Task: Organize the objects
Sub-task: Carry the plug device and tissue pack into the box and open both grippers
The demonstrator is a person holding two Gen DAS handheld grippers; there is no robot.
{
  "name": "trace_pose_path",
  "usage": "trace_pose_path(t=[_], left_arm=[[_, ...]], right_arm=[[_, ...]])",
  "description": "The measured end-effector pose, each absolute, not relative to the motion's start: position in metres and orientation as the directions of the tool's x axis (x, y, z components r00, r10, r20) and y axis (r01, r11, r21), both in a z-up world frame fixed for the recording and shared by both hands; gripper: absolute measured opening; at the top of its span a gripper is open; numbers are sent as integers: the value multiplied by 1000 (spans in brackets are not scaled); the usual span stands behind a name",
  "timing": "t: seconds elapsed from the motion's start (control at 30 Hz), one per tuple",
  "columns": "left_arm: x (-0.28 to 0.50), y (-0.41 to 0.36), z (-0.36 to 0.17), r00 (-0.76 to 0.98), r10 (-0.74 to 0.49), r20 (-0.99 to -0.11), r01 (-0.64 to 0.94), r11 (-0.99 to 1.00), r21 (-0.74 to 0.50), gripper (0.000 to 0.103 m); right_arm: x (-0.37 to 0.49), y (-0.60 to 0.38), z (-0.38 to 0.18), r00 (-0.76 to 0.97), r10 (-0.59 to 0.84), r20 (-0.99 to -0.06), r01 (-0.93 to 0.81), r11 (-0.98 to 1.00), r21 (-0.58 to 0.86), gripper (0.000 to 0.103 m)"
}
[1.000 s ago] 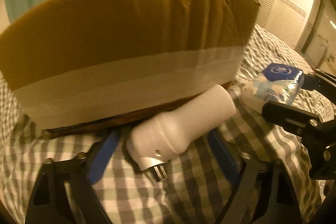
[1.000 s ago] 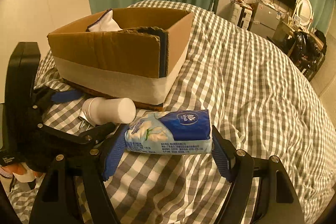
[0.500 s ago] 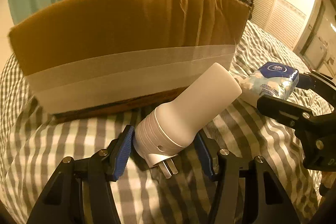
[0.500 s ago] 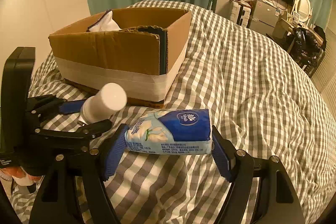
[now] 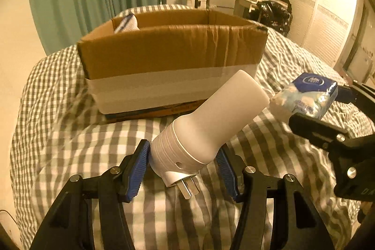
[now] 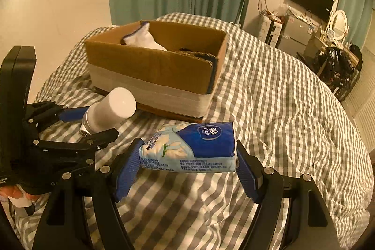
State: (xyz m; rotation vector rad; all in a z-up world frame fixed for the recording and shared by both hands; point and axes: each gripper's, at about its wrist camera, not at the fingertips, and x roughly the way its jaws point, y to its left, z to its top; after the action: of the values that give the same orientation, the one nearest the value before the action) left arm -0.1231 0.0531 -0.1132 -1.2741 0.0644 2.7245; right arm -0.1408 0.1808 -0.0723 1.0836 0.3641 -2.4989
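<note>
My left gripper (image 5: pixel 182 168) is shut on the ribbed base of a white plug-in night light (image 5: pixel 211 123), whose metal prongs stick out toward the camera; it hangs above the checked bedspread. The same light (image 6: pixel 110 111) shows at the left of the right wrist view. My right gripper (image 6: pixel 187 165) is shut on a blue-and-white tissue pack (image 6: pixel 192 147), held lengthwise between the blue pads, clear of the bed. That pack (image 5: pixel 307 97) appears at the right of the left wrist view. An open cardboard box (image 5: pixel 173 57) with a white tape band sits just beyond both grippers.
Inside the box (image 6: pixel 159 62) lies a white cloth with a dark edge (image 6: pixel 143 39). The grey-and-white checked bed (image 6: pixel 281 97) stretches to the right. Green curtains, a wall television and a cluttered desk stand behind.
The left jaws closed on the night light and lifted it off the bed. Both grippers rose with their loads, so the box's open top now shows.
</note>
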Motion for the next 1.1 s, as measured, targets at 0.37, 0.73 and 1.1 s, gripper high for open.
trace_pose_path(t=[0.37, 0.73, 1.1], left_arm=[[-94, 35, -86, -686, 88, -723, -109, -994, -18, 58], [-77, 28, -55, -736, 68, -674, -90, -996, -2, 58], [-90, 22, -15, -788, 45, -614, -86, -996, 37, 58]], right_arm=[[-115, 169, -55, -650, -265, -712, 474, -874, -107, 74], [-98, 165, -33, -690, -276, -670, 482, -865, -141, 74], [-98, 156, 16, -753, -303, -583, 501, -839, -211, 74]])
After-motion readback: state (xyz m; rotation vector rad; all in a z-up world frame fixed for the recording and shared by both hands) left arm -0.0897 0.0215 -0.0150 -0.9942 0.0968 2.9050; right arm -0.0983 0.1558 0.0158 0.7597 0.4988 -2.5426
